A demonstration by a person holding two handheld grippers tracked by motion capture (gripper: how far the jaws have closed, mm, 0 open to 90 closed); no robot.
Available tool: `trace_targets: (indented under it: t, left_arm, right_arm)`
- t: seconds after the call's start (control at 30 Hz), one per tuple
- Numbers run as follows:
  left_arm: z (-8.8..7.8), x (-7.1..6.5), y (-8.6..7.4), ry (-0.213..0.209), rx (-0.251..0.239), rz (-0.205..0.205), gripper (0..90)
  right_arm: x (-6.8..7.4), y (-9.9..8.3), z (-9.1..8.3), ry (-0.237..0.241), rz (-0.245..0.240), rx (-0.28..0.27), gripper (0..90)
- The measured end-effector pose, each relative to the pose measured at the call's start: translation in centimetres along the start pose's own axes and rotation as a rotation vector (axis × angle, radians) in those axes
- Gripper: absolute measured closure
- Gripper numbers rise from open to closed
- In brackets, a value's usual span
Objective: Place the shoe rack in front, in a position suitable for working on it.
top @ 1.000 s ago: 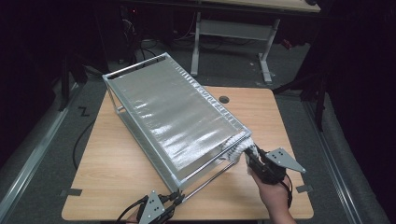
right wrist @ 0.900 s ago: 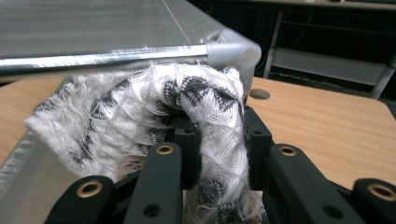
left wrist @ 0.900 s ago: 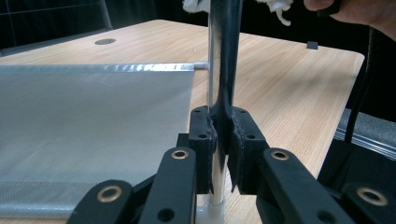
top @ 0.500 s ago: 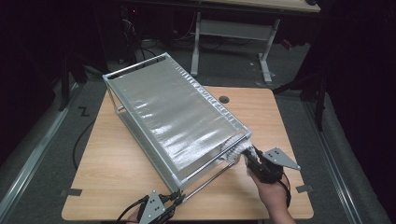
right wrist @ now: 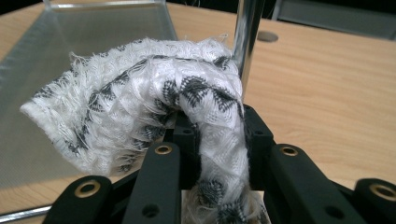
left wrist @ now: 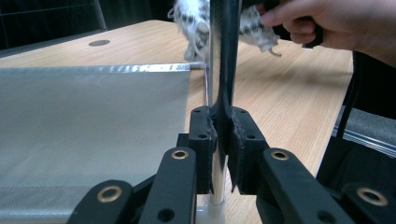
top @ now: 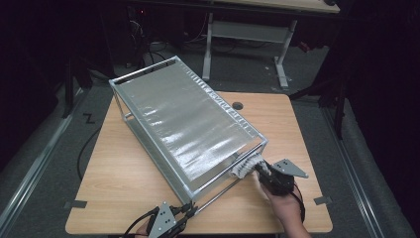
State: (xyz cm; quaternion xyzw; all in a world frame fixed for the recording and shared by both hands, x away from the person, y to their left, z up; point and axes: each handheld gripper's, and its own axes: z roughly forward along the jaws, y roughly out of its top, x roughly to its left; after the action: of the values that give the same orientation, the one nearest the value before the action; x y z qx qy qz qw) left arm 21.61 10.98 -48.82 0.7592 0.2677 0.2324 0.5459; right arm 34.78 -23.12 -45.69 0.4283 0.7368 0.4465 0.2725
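A light wooden worktop (top: 129,168) is carrying a metal-framed rack (top: 183,124) lying tipped on its side — the silvery mesh panel is facing up, slanting across the surface. A round cable hole (top: 237,105) is sitting near the far edge.

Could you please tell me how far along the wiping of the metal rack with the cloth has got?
Set up: the silver metal mesh rack lies tipped on the wooden table, with the left gripper shut on a chrome leg. In hand: the right gripper clamps the white-and-grey woven cloth against the rack's near corner post. Which parts are already wiped cannot be judged; the other bars and mesh probably remain.
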Motion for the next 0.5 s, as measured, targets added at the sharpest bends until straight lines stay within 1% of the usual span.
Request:
trace_targets:
  t: [0.2,0.3,0.4,0.47,0.5]
  left_arm:
    - [0.1,0.0,0.0,-0.004,0.000,0.001,80.5]
    - [0.1,0.0,0.0,-0.006,0.001,0.003,80.4]
    - [0.1,0.0,0.0,-0.005,-0.001,0.001,80.4]
    - [0.1,0.0,0.0,-0.005,0.000,0.001,80.5]
    - [0.1,0.0,0.0,-0.005,0.000,0.001,80.5]
  right_arm:
    - [-0.3,-1.4,1.4,0.007,0.001,0.082,73.3]
    - [-0.5,-2.0,2.2,0.015,0.007,0.139,72.9]
    - [-0.7,-2.3,2.6,0.020,0.022,0.163,72.7]
    - [-0.6,-2.4,2.6,0.018,0.030,0.170,73.3]
    - [-0.6,-2.3,2.6,0.019,0.026,0.169,73.5]
